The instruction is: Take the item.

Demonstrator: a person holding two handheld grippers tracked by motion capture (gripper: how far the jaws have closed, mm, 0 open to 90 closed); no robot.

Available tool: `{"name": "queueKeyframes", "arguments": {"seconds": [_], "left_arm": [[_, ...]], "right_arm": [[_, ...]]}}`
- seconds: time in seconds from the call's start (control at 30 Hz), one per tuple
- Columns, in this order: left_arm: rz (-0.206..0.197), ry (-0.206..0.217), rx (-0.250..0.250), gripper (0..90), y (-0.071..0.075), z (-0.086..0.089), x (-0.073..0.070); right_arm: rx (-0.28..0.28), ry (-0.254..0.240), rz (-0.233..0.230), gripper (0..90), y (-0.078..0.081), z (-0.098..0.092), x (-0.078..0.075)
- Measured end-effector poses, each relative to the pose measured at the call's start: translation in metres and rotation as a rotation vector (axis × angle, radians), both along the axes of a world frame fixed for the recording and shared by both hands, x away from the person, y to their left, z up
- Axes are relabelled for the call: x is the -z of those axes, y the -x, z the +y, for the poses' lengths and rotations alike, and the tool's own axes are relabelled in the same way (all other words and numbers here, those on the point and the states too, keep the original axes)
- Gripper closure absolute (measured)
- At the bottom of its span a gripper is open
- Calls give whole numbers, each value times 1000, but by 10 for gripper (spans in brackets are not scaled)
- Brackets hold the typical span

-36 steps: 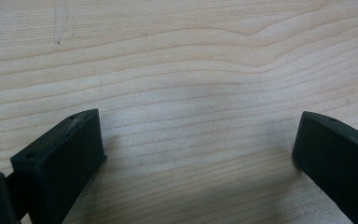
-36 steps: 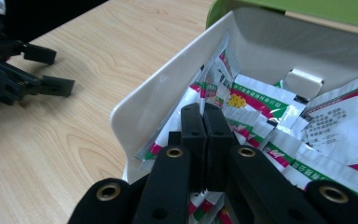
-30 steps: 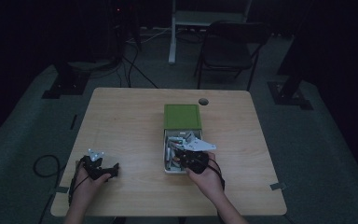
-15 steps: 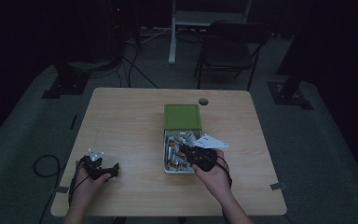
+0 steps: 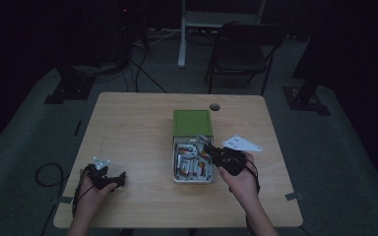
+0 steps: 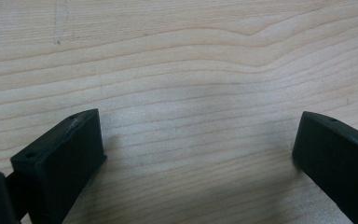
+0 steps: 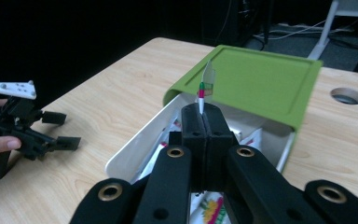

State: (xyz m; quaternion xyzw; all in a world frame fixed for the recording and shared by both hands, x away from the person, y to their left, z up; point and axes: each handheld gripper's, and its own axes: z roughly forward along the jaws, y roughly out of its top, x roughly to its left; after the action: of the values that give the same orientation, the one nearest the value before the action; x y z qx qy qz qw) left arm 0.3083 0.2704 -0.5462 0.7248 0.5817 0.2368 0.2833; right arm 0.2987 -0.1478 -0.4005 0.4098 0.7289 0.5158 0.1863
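A white box (image 5: pixel 176 162) with several small packets in it stands right of the table's middle, its green lid (image 5: pixel 192 122) slid over the far half. My right gripper (image 5: pixel 210 148) hangs over the box's right side, shut on a thin packet (image 7: pixel 207 83) with red and green print. In the right gripper view the packet stands edge-on above the closed fingertips (image 7: pixel 203 114), in front of the green lid (image 7: pixel 256 79). My left gripper (image 5: pixel 122 178) rests at the table's near left, open. Bare wood lies between its jaws (image 6: pixel 198 135).
The wooden table (image 5: pixel 128 128) has a round cable hole (image 5: pixel 214 106) behind the box. A folding chair (image 5: pixel 241 49) and stand bases sit on the dark floor beyond. A cable (image 5: pixel 44 172) loops off the table's left edge.
My right gripper has moved to the right and risen a little over the box, staying shut. The left gripper has kept still.
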Motion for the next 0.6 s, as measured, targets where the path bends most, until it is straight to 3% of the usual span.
{"name": "queueKeyframes", "arguments": {"seconds": [0.27,0.6], "left_arm": [[0,0,0,23,0,0,0],[-1,1,-1,23,0,0,0]], "right_arm": [[49,-10,-20,900,-1,-25,-8],[128,-5,-27,900,-5,-59,-4]]}}
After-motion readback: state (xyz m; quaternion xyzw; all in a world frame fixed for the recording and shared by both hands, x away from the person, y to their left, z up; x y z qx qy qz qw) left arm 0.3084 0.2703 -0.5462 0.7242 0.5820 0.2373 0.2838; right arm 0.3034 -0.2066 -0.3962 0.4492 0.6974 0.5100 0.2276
